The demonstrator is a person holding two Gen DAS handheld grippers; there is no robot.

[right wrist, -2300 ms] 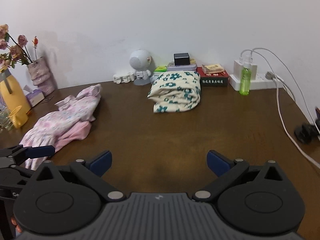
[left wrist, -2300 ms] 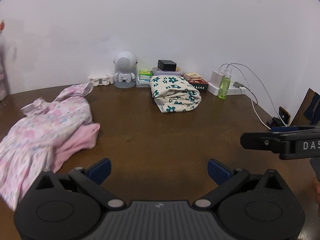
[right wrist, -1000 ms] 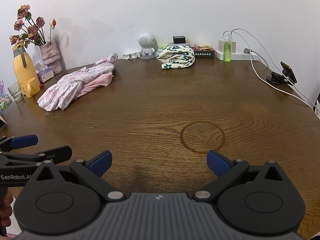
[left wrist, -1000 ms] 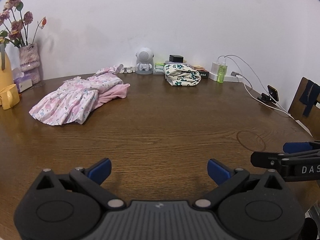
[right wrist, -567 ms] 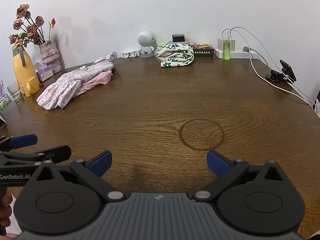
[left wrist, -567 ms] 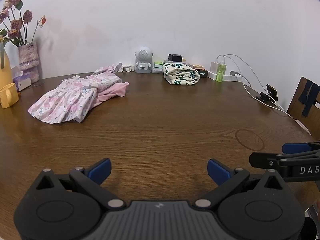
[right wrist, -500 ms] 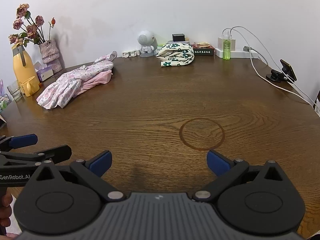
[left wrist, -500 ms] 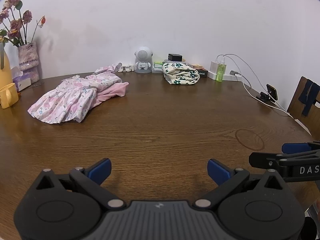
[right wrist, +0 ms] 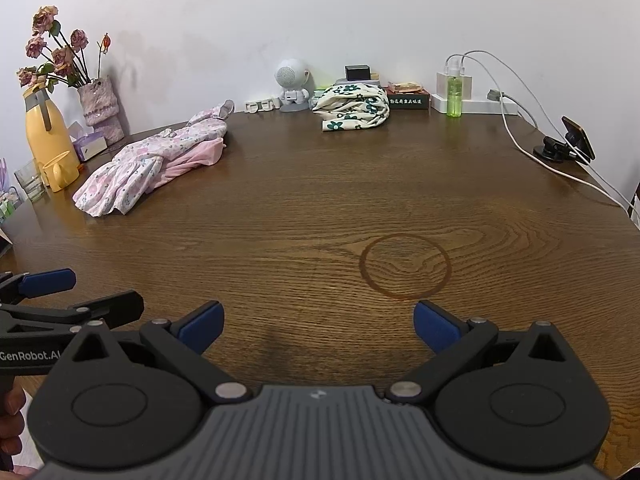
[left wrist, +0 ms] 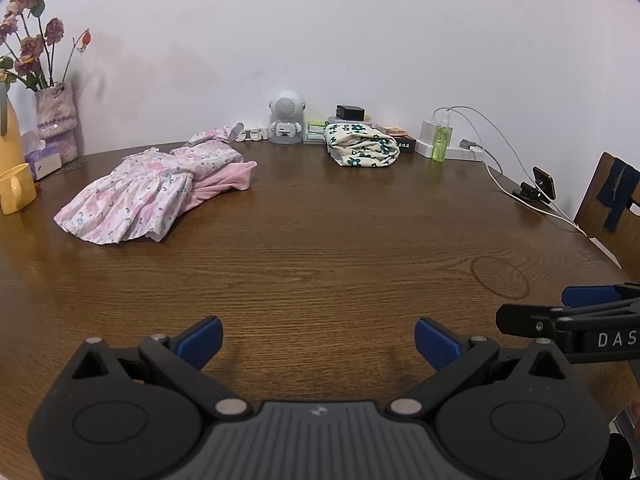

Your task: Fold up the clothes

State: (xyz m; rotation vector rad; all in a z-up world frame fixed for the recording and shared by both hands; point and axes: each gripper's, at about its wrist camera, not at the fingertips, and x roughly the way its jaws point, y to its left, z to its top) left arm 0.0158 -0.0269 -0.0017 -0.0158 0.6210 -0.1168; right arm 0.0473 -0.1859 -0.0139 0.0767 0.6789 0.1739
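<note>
Pink garment (left wrist: 224, 184) lies half hidden under floral dress (left wrist: 136, 196)

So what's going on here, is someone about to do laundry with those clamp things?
A person holds a two-finger gripper in each hand over a wooden table. Both the left gripper and the right gripper are open and empty. A pink floral dress lies spread out, unfolded, at the far left. A cream garment with green flowers sits bundled near the wall.
</note>
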